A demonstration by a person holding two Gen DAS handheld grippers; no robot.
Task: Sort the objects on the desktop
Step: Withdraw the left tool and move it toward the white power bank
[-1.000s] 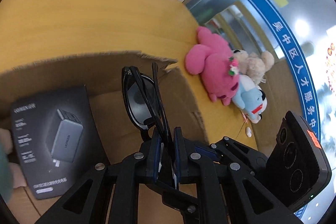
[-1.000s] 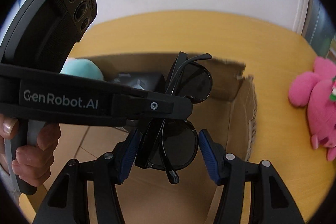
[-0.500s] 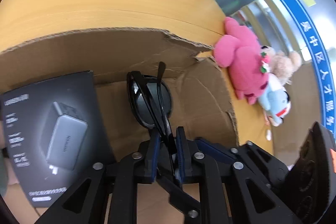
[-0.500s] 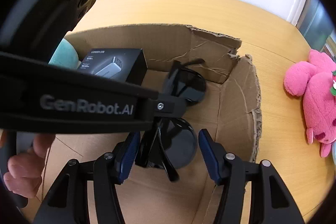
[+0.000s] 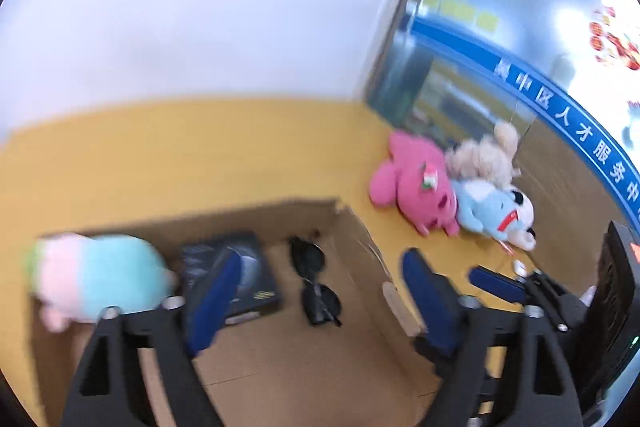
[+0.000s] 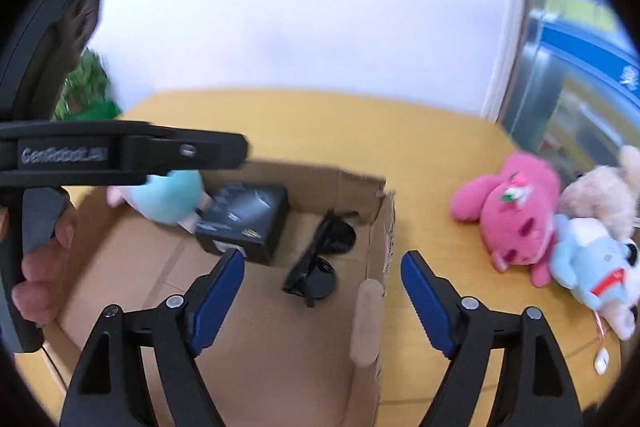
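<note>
- Left wrist view: left tongs (image 5: 320, 291) spread wide, blue ribbed pads on black angular arms, nothing between them.
- Right wrist view: right tongs (image 6: 322, 291) likewise wide apart and empty, hovering above the cardboard box (image 6: 372, 227).
- One corrugated brown box, open-topped, ragged torn edge on the far wall, standing on the smooth yellow wooden bench (image 6: 360, 119).
- One pair of folded black sunglasses (image 6: 320, 255), glossy round lenses, lying on the box floor near the right wall; same pair in the left view (image 5: 316, 279).
- One matte black rectangular carton (image 6: 244, 219) printed with a charger picture, just left of the sunglasses.
- One soft round plush, teal and pink (image 5: 100, 279), at the box's left end, touching or nearly touching the carton.
- Three fuzzy plush toys outside the box, bunched together on the bench: one pink (image 6: 516, 215), one beige (image 6: 600, 191), one light blue with white (image 6: 596, 263).
- One small white object (image 6: 600, 361) on the bench near them, too small to identify.
</note>
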